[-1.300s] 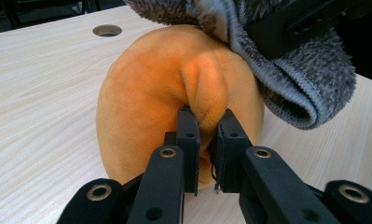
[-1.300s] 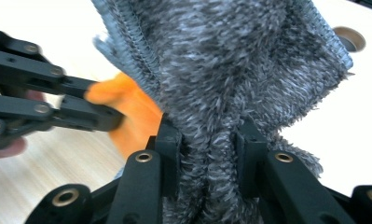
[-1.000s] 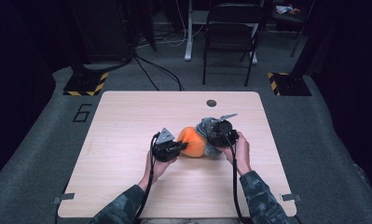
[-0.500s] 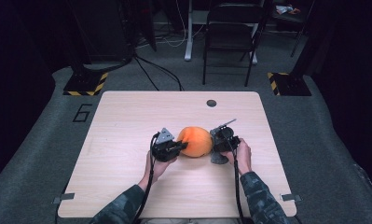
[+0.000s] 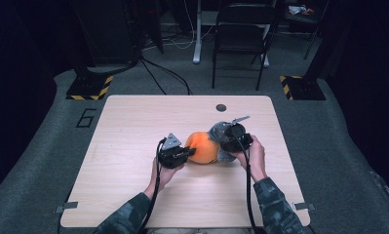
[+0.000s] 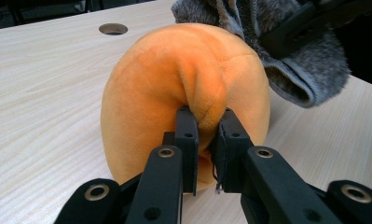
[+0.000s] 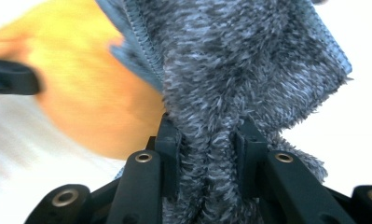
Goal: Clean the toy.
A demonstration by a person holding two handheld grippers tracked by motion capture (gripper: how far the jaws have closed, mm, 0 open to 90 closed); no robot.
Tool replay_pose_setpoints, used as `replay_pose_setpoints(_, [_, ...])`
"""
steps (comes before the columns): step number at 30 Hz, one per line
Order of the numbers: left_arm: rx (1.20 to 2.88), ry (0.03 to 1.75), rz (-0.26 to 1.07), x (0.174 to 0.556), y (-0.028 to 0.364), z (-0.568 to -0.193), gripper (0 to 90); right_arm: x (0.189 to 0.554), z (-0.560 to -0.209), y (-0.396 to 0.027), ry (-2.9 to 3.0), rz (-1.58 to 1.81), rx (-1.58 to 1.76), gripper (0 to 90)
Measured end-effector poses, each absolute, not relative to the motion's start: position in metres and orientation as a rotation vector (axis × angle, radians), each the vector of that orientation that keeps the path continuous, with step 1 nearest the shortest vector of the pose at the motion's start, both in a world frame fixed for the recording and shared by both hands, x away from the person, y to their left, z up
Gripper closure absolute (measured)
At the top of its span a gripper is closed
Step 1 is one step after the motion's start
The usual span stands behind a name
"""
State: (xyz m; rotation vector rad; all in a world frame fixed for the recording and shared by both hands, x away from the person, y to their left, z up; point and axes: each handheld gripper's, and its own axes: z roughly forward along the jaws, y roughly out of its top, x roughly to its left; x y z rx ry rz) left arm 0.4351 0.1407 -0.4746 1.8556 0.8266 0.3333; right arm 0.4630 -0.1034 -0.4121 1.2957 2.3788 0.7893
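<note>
An orange plush cushion (image 5: pixel 201 146) lies mid-table, with a grey furry cover (image 5: pixel 219 130) bunched against its right side. My left gripper (image 5: pixel 186 152) is shut on a fold of the orange plush (image 6: pixel 160 79); in the left gripper view its jaws (image 6: pixel 206 119) pinch that fold tightly. My right gripper (image 5: pixel 229 142) is shut on the grey furry cover (image 7: pixel 239 60), and a thick pleat runs between its jaws (image 7: pixel 207 135). The orange cushion (image 7: pixel 86 93) shows blurred behind the fur. Grey fur (image 6: pixel 305 70) hangs off the cushion's far right.
The light wooden table (image 5: pixel 133 195) has a round hole (image 5: pixel 221 107) near its far edge. A folding chair (image 5: pixel 241 34) and striped floor bases (image 5: pixel 90 87) stand beyond it. Cables trail from both grippers toward the front edge.
The right gripper has pulled the grey cover to the right and lifted it, so more of the orange cushion is bare. The left gripper has stayed where it was, still pinching the plush.
</note>
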Motion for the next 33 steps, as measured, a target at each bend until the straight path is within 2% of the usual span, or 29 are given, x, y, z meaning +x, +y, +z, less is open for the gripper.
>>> replay_pose_setpoints(4, [1.867, 0.823, 0.345, 0.435, 0.142, -0.474, 76.4, 0.463, -0.421, -0.093, 2.393, 0.763, 1.282, 68.1])
replay_pose_setpoints(11, [1.94, 0.79, 0.445, 0.431, 0.136, -0.473, 54.4, 0.471, -0.434, -0.099, 2.355, 0.777, 1.327, 68.3])
replay_pose_setpoints(15, [1.998, 0.776, 0.521, 0.429, 0.131, -0.476, 49.4, 0.473, -0.436, -0.102, 2.351, 0.786, 1.335, 68.2])
replay_pose_setpoints(17, [1.984, 0.787, 0.526, 0.431, 0.13, -0.479, 51.7, 0.474, -0.436, -0.102, 2.354, 0.792, 1.336, 68.3])
replay_pose_setpoints(21, [1.973, 0.788, 0.545, 0.432, 0.128, -0.487, 71.4, 0.473, -0.436, -0.101, 2.358, 0.794, 1.336, 68.2])
replay_pose_setpoints(23, [1.962, 0.787, 0.543, 0.431, 0.128, -0.486, 78.3, 0.473, -0.435, -0.101, 2.358, 0.794, 1.337, 68.2])
replay_pose_setpoints(27, [1.948, 0.772, 0.527, 0.43, 0.129, -0.481, 82.6, 0.472, -0.432, -0.103, 2.36, 0.778, 1.334, 68.2])
replay_pose_setpoints(33, [1.909, 0.753, 0.441, 0.426, 0.134, -0.462, 83.5, 0.47, -0.423, -0.108, 2.385, 0.759, 1.362, 68.1])
